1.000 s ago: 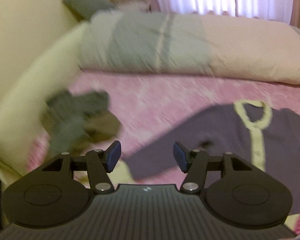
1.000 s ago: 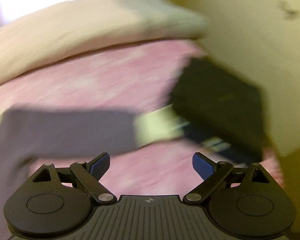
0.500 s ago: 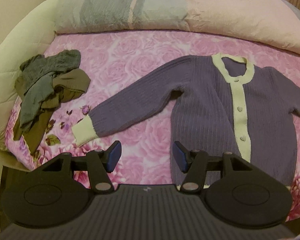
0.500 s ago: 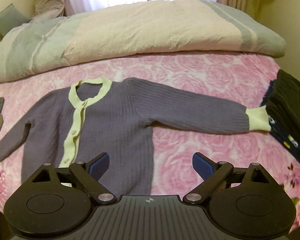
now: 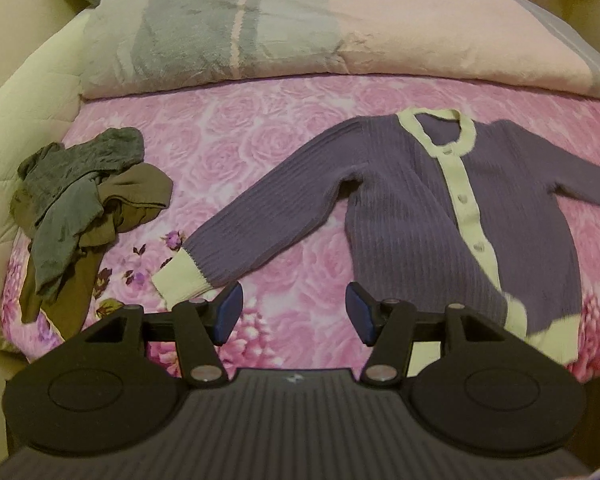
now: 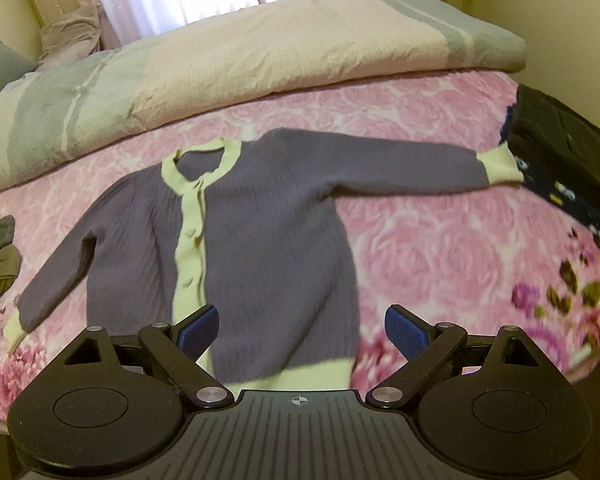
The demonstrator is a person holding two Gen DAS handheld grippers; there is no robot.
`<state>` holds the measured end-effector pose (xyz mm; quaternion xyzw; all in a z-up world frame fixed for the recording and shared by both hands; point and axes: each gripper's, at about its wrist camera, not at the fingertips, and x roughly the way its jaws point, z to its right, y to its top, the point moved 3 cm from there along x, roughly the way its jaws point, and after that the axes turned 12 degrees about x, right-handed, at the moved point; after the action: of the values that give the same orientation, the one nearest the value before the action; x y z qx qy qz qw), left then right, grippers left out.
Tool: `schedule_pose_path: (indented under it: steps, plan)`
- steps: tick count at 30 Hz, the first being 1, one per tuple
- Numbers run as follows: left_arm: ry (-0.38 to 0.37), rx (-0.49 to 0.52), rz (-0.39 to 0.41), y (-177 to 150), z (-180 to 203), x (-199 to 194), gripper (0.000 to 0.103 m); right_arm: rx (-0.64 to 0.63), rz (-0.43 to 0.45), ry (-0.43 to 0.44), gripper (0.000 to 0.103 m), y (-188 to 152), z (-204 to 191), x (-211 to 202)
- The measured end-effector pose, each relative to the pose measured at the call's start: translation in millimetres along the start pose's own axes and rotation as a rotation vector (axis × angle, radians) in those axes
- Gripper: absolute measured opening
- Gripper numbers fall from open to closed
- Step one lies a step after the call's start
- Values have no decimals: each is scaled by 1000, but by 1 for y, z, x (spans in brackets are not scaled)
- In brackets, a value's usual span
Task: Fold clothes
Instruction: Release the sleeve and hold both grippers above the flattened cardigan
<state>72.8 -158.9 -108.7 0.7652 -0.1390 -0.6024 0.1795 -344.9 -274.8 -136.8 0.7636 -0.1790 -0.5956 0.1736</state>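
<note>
Lying flat and face up on the pink rose-print bedspread [image 5: 284, 128], the purple cardigan [image 5: 428, 216] has both sleeves spread out, its cream button band running down the middle and nothing folded yet. The left gripper [image 5: 294, 312] hovers over bare bedspread just beside the cream cuff [image 5: 182, 280] of the sleeve on that side, jaws standing wide apart with nothing between them. The right gripper [image 6: 300, 330] hangs over the cardigan's lower hem [image 6: 300, 374], equally wide open and empty. From here the likeliest trouble is a shallow pinch: the knit looks soft and thick, so a claw closing too high could catch only the top layer, or drag the bedspread up with the sleeve and wrinkle the body. The far sleeve's cuff [image 6: 500, 166] touches the dark folded pile [image 6: 564, 160] at the bed's edge, so lifting that sleeve carelessly could disturb the pile. A crumpled heap of grey and olive garments [image 5: 84, 204] lies well apart from the cardigan on the opposite side, out of the way. No basket, box or other container shows in either view; the clothes sit directly on the bed, with the rolled duvet [image 6: 260, 68] behind.
</note>
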Motion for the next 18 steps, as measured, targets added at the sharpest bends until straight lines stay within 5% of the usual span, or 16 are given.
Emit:
schedule_pose_path:
  steps: [11,18]
  plan:
    - [-102,132,-18,-46,6,1,53,112,-44,-78,93,-103,-7,-39]
    - [-97,111,-41,-39,13,10,53,116,-54,-108,93,-93,5,-35]
